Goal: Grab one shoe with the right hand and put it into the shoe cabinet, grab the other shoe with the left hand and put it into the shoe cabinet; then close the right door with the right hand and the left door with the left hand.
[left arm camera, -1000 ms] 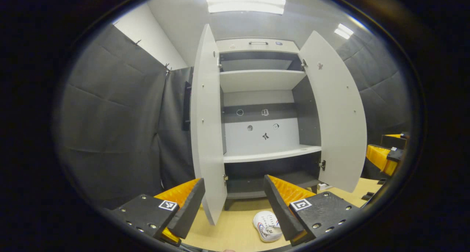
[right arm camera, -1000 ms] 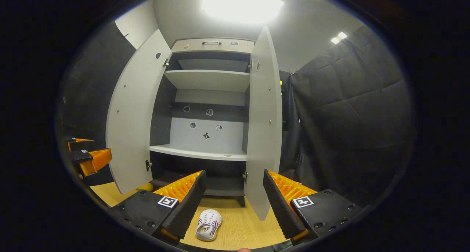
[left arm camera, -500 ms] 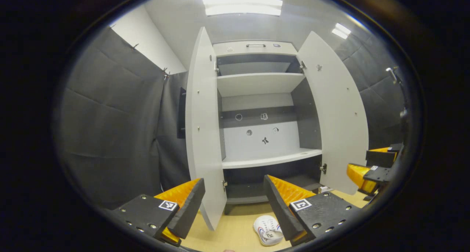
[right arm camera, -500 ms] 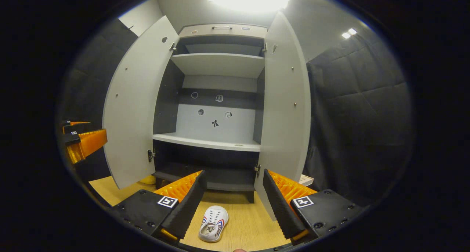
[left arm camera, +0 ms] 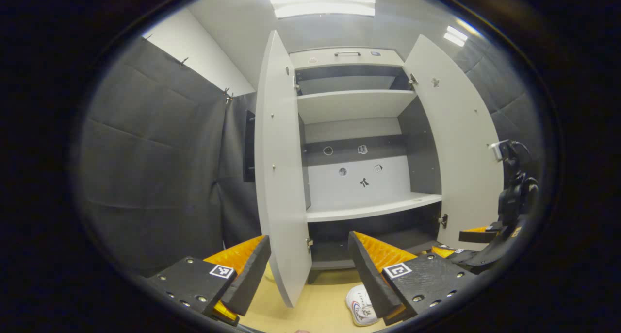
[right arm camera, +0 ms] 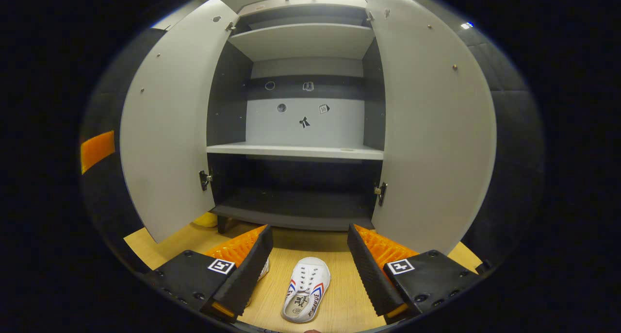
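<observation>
- Right gripper [right arm camera: 309, 270]: jaws wide apart, empty, hanging above a white shoe [right arm camera: 306, 290] on the floor, apparently lining up to grab it.
- Left gripper [left arm camera: 309, 270]: spread, empty, facing the cabinet [left arm camera: 361, 209].
- Both doors open, apparently to admit shoes.
- Shoe insole print unreadable.

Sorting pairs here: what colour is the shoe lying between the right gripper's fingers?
White shoe with red and blue side stripes, clearest in the right gripper view.

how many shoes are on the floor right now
2. One shoe lies between the right gripper's fingers; a second peeks out behind its left finger, mostly hidden.
</observation>
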The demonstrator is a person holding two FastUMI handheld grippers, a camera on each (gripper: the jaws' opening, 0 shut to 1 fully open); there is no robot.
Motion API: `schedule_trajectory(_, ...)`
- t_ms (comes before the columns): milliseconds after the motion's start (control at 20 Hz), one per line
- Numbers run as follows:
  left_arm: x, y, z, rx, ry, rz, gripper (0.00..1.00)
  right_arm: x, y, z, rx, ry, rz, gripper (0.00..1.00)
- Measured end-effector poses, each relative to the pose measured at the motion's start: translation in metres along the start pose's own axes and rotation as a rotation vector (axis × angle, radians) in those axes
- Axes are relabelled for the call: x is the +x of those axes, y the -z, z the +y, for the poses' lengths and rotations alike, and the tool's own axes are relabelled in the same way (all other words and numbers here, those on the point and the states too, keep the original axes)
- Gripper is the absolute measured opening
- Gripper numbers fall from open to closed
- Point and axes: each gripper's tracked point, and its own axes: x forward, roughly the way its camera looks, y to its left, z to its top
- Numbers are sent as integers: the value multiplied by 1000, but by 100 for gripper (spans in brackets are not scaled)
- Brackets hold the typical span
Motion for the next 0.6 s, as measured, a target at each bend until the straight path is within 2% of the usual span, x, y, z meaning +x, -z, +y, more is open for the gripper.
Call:
schedule_trajectory(250, 11, 4, 15, 20, -39, 20, 93, 36, 40, 15, -6, -50, 125, 98)
schedule_trajectory(350, 13, 8, 21, 23, -54, 35, 96, 45, 57, 21, -11, -69, 175, 98)
schedule_trajectory(400, 13, 9, 24, 25, -66, 42, 93, 50, 64, 22, -13, -76, 193, 98)
schedule_trajectory(600, 11, 19, 32, 32, -101, 68, 95, 63, 99, 29, -13, -101, 304, 98)
